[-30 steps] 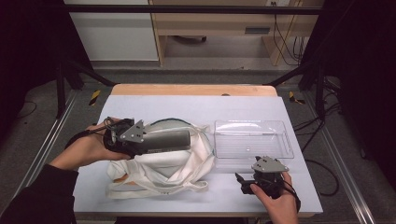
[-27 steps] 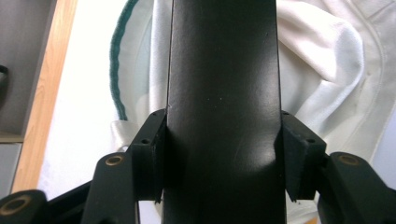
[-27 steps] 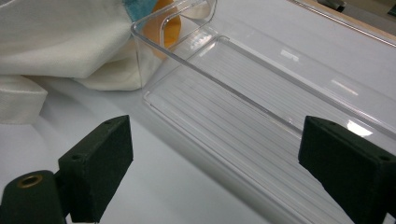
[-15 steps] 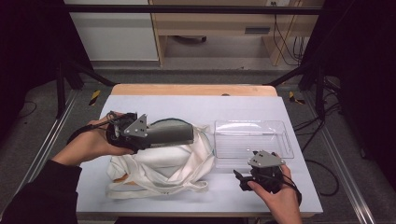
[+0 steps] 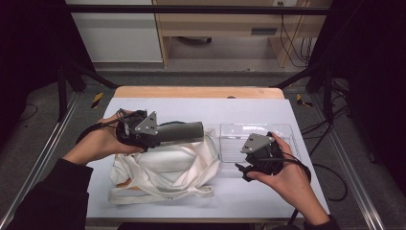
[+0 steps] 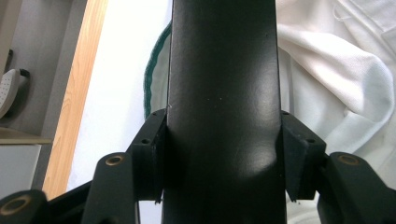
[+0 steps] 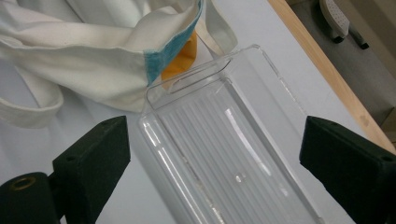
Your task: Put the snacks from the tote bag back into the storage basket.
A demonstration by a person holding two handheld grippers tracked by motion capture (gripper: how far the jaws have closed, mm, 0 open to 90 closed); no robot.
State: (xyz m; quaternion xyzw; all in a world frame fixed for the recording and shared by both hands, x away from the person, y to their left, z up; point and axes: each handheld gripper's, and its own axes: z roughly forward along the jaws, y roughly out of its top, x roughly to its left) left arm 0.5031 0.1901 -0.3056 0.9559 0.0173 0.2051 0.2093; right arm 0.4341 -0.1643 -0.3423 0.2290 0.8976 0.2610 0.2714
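Note:
My left gripper [image 5: 160, 135] is shut on a dark grey cylinder [image 5: 184, 132] that lies level above the white cloth bag [image 5: 163, 165]. In the left gripper view both pads [image 6: 152, 154] press the sides of the cylinder [image 6: 224, 84], with the bag [image 6: 341, 70] to the right of it. The right gripper [image 5: 258, 153] hangs over the near edge of a clear plastic tray [image 5: 239, 139]. Its jaws stand wide open in the right gripper view [image 7: 219, 154], with the ribbed tray [image 7: 224, 140] below and nothing held. An orange thing [image 7: 182, 58] peeks from the bag's teal-trimmed mouth [image 7: 154, 60].
The bag's straps [image 5: 158, 194] trail toward the front edge of the light table top [image 5: 249, 108]. A wooden strip [image 5: 196, 92] runs along the far edge. Metal frame rails [image 5: 43, 153] flank both sides, and cables lie on the floor at the right [image 5: 330, 167].
The right gripper has risen and moved away from the front edge to over the tray. The left gripper with the cylinder has shifted slightly up and to the right.

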